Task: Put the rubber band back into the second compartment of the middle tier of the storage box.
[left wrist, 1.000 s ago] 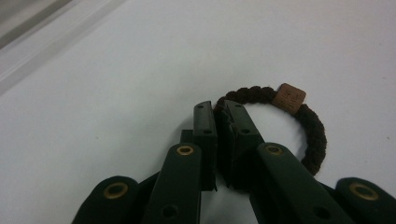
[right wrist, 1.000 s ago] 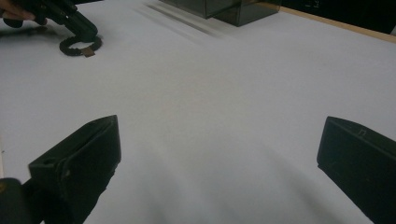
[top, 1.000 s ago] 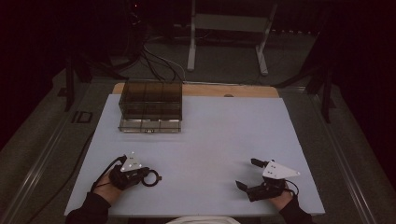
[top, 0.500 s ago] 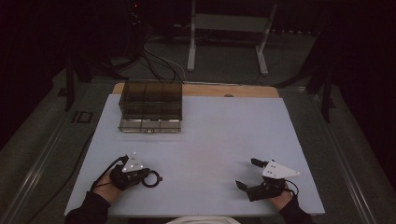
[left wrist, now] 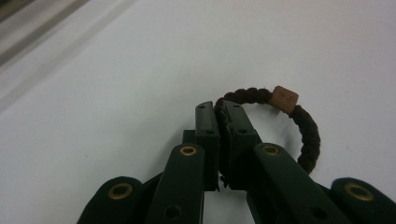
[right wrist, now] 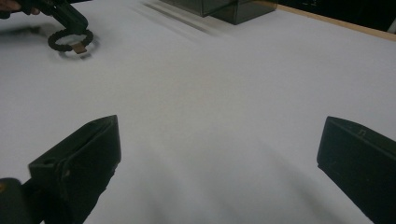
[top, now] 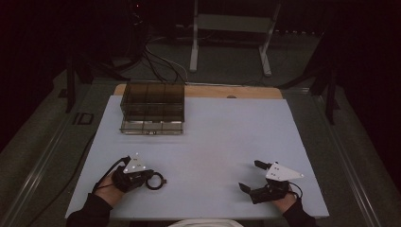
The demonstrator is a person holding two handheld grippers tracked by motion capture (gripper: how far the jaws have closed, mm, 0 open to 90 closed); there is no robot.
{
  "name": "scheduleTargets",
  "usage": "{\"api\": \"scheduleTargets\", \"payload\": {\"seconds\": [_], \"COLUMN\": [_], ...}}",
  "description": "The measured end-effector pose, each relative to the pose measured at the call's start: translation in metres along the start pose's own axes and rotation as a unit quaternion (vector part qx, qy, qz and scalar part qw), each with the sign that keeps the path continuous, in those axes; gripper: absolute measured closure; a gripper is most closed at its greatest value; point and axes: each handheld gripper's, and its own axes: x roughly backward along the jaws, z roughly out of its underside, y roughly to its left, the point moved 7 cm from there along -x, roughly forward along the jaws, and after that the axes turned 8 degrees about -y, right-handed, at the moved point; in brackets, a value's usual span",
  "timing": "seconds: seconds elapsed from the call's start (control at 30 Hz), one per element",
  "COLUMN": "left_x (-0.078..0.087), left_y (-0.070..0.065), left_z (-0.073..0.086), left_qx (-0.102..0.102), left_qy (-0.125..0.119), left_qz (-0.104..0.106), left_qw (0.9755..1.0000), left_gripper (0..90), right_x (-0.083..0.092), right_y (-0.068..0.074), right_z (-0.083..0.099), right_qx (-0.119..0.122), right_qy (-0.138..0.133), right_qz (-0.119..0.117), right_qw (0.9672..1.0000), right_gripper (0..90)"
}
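The left gripper (left wrist: 219, 109) has its fingers (left wrist: 207, 126) clamped on the near arc of a dark braided bracelet (left wrist: 306, 126), the cord pinched between the pads while the rest of the loop and its small tan bead (left wrist: 285, 98) lie out to one side on the white desk (top: 222, 137). In the high view the bracelet (top: 155, 180) sits at the front left of the desk, just beside the hand that holds that gripper (top: 142, 176). Across the desk, the right gripper (top: 249, 176) rests with its fingers (right wrist: 81, 158) wide apart and nothing between them; its own view catches the bracelet (right wrist: 71, 39) far off, gripped at its edge.

The grip looks newly settled, which suggests the bracelet is secured and ready to be lifted, probably toward the brown compartment box (top: 152, 108) standing well apart at the back left.

Set against the frame from a second earlier, little differs: the left hand and bracelet lie in almost the same spot, the right hand has not shifted, and the box is where it was.
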Motion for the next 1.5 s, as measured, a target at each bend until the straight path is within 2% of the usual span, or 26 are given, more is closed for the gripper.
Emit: {"api": "scheduleTargets", "payload": {"seconds": [0.27,0.43,0.9,1.3,1.5], "left_x": [0.002,0.004,0.003,0.003,0.006], "left_y": [-0.002,-0.001,0.001,0.0,0.003], "left_z": [-0.004,-0.009,-0.016,-0.024,-0.03], "left_qx": [0.003,0.006,0.0,-0.003,-0.007], "left_qy": [0.004,-0.005,-0.002,-0.011,-0.019], "left_qz": [0.006,0.008,0.01,0.023,0.021], "left_qw": [1.0,0.9999,0.9999,0.9997,0.9996], "left_gripper": [88.4,88.3,88.3,88.3,88.2], "right_x": [0.001,0.001,0.001,0.001,0.001], "right_y": [-0.001,0.0,-0.001,-0.001,-0.001], "right_z": [0.0,0.0,0.0,0.001,0.0], "right_qx": [0.0,0.001,-0.001,0.0,0.0], "right_qy": [-0.001,0.0,-0.001,0.0,-0.001], "right_qz": [0.002,0.002,0.001,0.001,0.001], "right_qw": [1.0,1.0,1.0,1.0,1.0], "right_gripper": [0.0,0.0,0.0,0.0,0.0]}}
